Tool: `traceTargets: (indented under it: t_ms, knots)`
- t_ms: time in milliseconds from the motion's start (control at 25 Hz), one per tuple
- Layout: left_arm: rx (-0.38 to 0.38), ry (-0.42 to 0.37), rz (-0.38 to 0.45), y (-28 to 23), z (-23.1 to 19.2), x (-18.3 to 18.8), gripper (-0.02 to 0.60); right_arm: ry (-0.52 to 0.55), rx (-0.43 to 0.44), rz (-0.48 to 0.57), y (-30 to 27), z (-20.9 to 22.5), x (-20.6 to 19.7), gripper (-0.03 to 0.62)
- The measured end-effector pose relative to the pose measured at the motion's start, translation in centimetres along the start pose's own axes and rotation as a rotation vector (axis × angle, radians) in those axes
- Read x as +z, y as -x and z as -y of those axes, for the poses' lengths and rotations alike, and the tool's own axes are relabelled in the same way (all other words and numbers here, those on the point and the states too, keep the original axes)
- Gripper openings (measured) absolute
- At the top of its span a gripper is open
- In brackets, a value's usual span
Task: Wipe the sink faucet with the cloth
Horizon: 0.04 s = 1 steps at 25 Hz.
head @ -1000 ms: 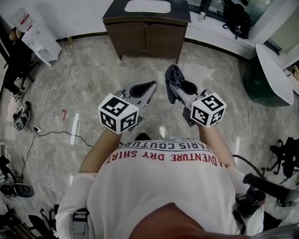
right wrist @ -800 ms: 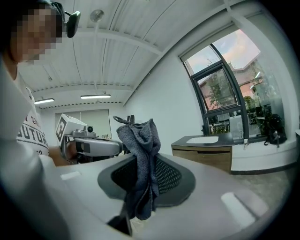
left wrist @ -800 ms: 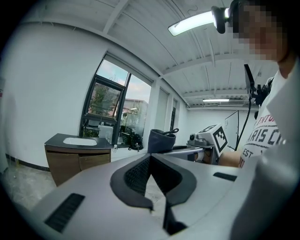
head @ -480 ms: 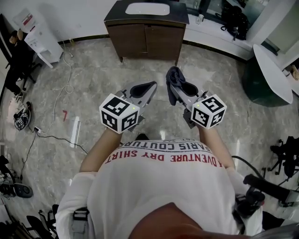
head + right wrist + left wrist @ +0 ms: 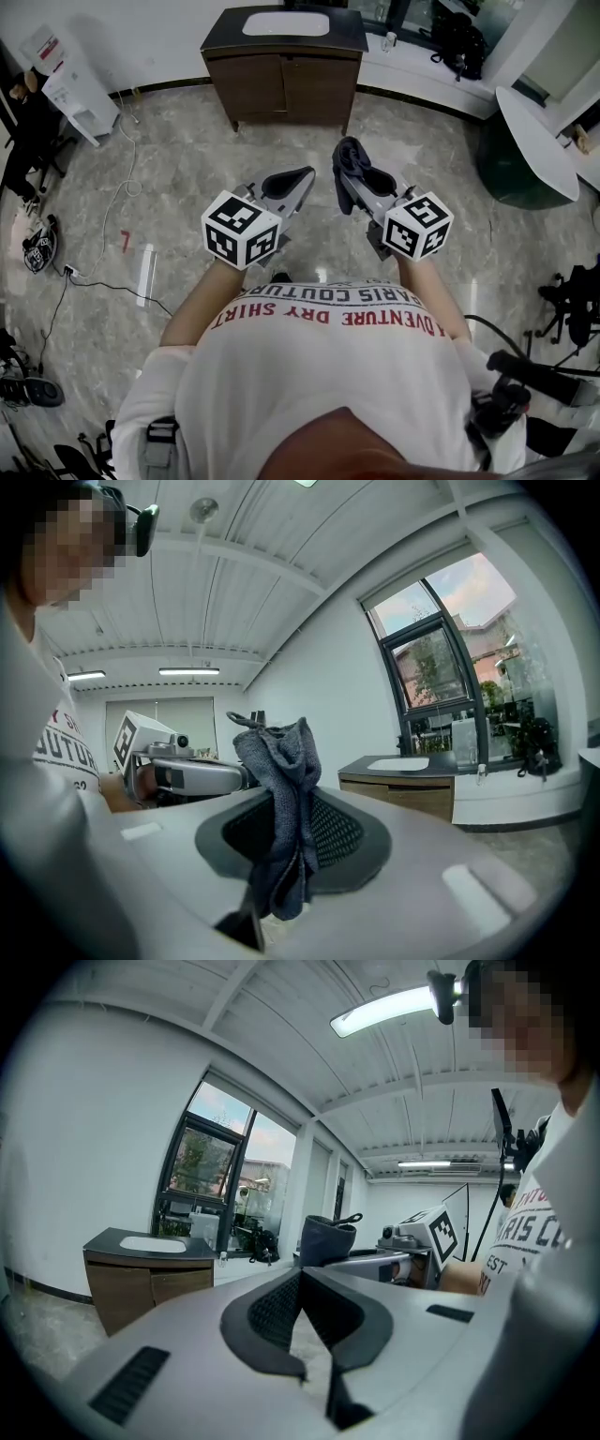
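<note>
A dark grey cloth [image 5: 346, 160] hangs bunched from my right gripper [image 5: 345, 178], which is shut on it; in the right gripper view the cloth [image 5: 279, 799] droops between the mesh pads. My left gripper [image 5: 302, 175] is beside it, shut with nothing in it, its pads meeting at the tip [image 5: 300, 1277]. Both are held in front of the person's chest above the floor. The white sink basin [image 5: 286, 23] sits in a dark-topped wooden cabinet [image 5: 281, 80] some way ahead, also seen small from the right gripper [image 5: 398, 763]. I cannot make out the faucet.
A white water dispenser [image 5: 70, 80] stands at the far left, with cables [image 5: 117, 202] trailing over the marble floor. A round table [image 5: 530, 141] is at the right. A low window ledge [image 5: 422, 66] carries a small bottle [image 5: 389, 40] and black bags [image 5: 455, 33].
The cabinet and sink have slid slightly down in the head view, so the person has come a little closer. Both grippers keep their pose and the cloth stays gripped.
</note>
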State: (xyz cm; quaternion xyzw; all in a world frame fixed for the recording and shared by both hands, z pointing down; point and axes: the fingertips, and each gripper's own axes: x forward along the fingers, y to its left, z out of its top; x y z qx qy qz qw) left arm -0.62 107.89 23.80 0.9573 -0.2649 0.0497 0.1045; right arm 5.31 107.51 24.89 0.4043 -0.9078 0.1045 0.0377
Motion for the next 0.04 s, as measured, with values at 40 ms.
traceTargets:
  t_ms: [40]
  knots:
    - [-0.002, -0.002, 0.001, 0.01, 0.17, 0.11, 0.000, 0.002, -0.002, 0.001, 0.14, -0.03, 0.15, 0.077]
